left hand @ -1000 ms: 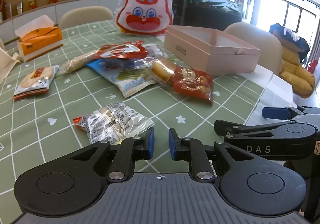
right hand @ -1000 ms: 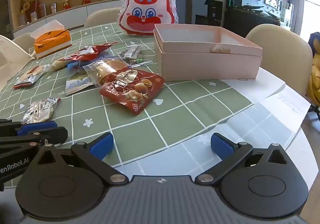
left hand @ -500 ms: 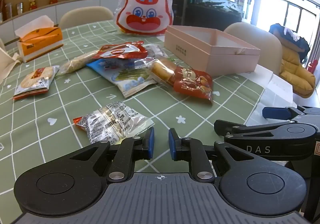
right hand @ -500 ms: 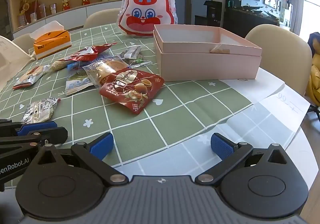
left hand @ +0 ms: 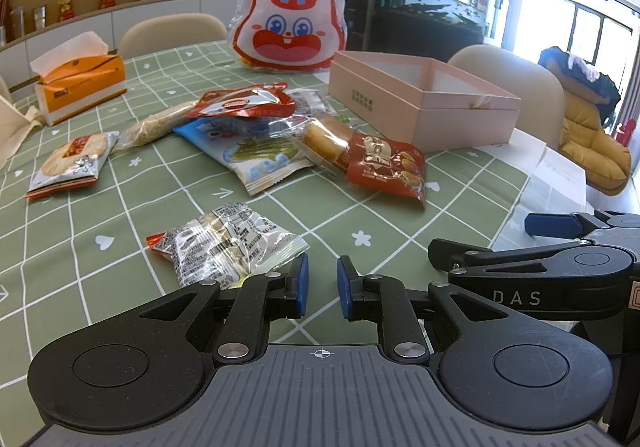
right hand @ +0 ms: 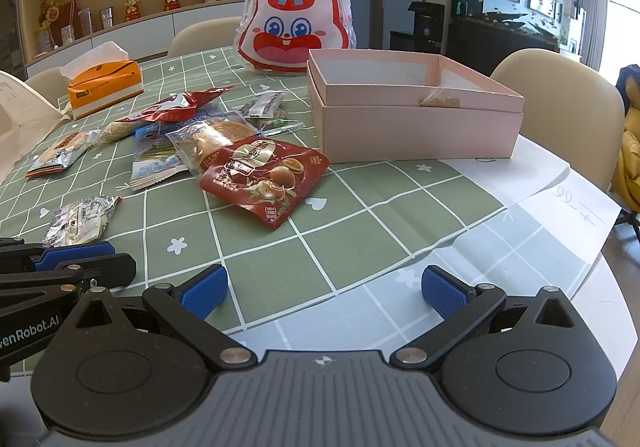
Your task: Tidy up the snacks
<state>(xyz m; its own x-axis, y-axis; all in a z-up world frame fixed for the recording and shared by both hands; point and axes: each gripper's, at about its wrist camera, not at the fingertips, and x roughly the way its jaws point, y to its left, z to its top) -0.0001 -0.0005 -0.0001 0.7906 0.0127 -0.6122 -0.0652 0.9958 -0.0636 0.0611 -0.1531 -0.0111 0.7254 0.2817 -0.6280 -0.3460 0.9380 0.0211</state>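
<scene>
Here right tongs [right hand: 323, 289] spread wide above tablecloth edge [right hand: 460, 239], holding nothing.

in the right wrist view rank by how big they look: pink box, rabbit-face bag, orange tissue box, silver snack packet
1. pink cardboard box
2. rabbit-face plastic bag, farther off
3. orange tissue box
4. crinkled silver snack packet, close to the tissue box; unsure

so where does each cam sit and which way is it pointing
Left wrist: on the left gripper, low over the table, facing the silver snack packet and pink box; its fingers are nearly closed, and the right gripper shows at right.
Right wrist: on the right gripper, facing the red snack bag and box; fingers wide open, left gripper at left.
Shared: the box, snacks, rabbit bag.
</scene>
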